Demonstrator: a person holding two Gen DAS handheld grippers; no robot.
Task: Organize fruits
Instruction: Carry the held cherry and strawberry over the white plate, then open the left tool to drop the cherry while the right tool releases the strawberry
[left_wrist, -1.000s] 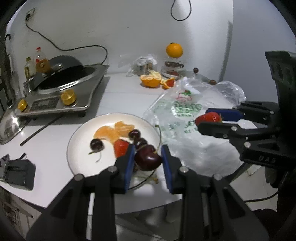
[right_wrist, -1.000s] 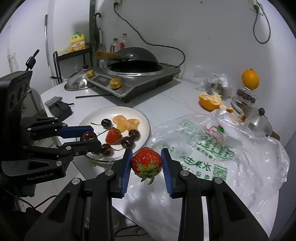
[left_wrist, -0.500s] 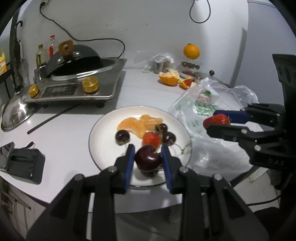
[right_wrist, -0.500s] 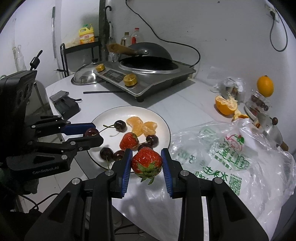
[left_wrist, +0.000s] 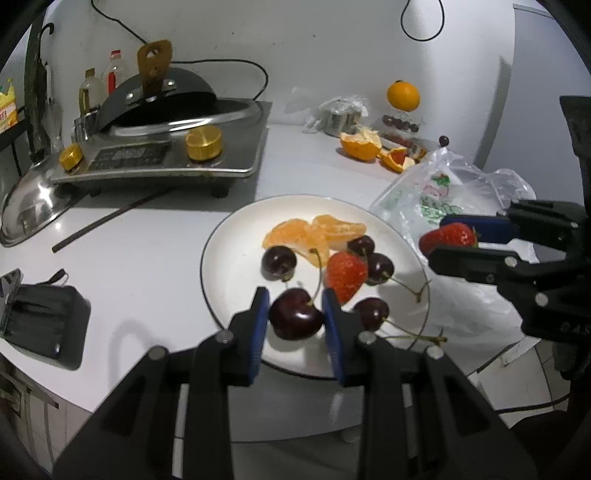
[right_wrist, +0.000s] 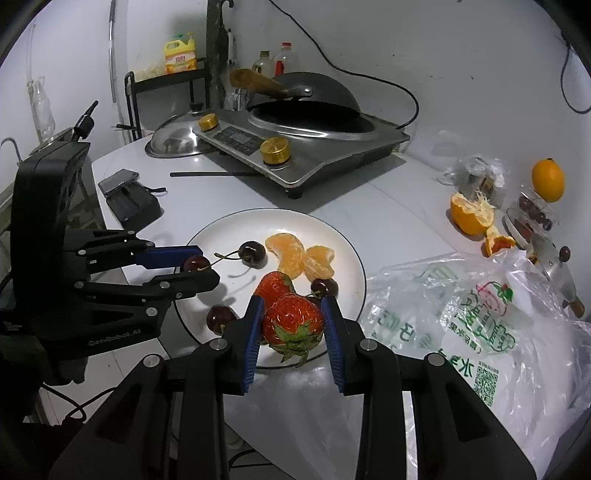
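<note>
Left gripper (left_wrist: 295, 314) clamped on a dark cherry (left_wrist: 295, 314) over the white plate (left_wrist: 229, 258) at frame centre; right gripper (right_wrist: 293, 325) squeezing a strawberry (right_wrist: 293, 323) above the plate's near rim.

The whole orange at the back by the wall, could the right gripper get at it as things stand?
Probably not yet. The right gripper is shut on a strawberry over the plate, so its jaws are occupied. The whole orange sits far off, on a clear container past the plastic bag.
</note>
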